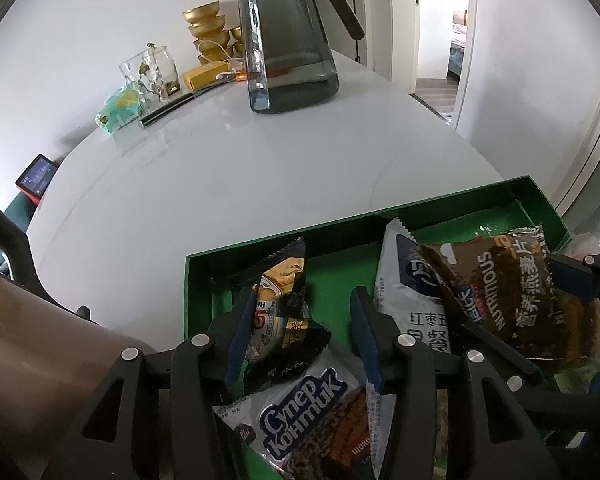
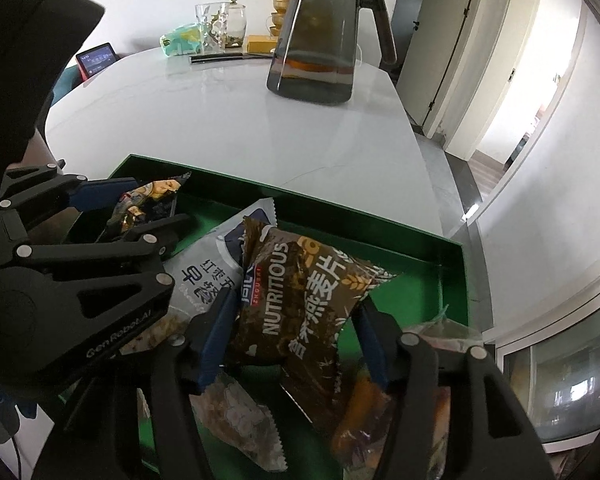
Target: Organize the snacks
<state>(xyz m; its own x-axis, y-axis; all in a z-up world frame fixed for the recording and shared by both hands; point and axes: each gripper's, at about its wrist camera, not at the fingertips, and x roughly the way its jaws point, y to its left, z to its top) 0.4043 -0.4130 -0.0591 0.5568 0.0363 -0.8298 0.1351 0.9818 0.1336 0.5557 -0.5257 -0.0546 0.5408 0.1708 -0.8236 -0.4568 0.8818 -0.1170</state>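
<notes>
A green tray (image 1: 260, 246) (image 2: 340, 210) on the white table holds several snack packets. My left gripper (image 1: 300, 316) is open over its left part, its jaws around a black and gold packet (image 1: 280, 300) (image 2: 148, 200), which touches only the left pad. A blue "Супер Контик" packet (image 1: 312, 412) lies below it. My right gripper (image 2: 292, 320) is open, its jaws on either side of a brown "NUTRITIOUS" oat packet (image 2: 300, 300) (image 1: 512, 292). A white and navy packet (image 1: 404, 292) (image 2: 212, 264) lies between the two grippers.
A dark glass pitcher (image 1: 288, 40) (image 2: 320, 40) stands at the back of the table (image 1: 220, 168). Behind it are gold bowls (image 1: 206, 28), a glass jar (image 1: 152, 72), a yellow box (image 1: 206, 76), a teal packet (image 1: 118, 110) and a black pen (image 1: 168, 108). The table edge drops off at right.
</notes>
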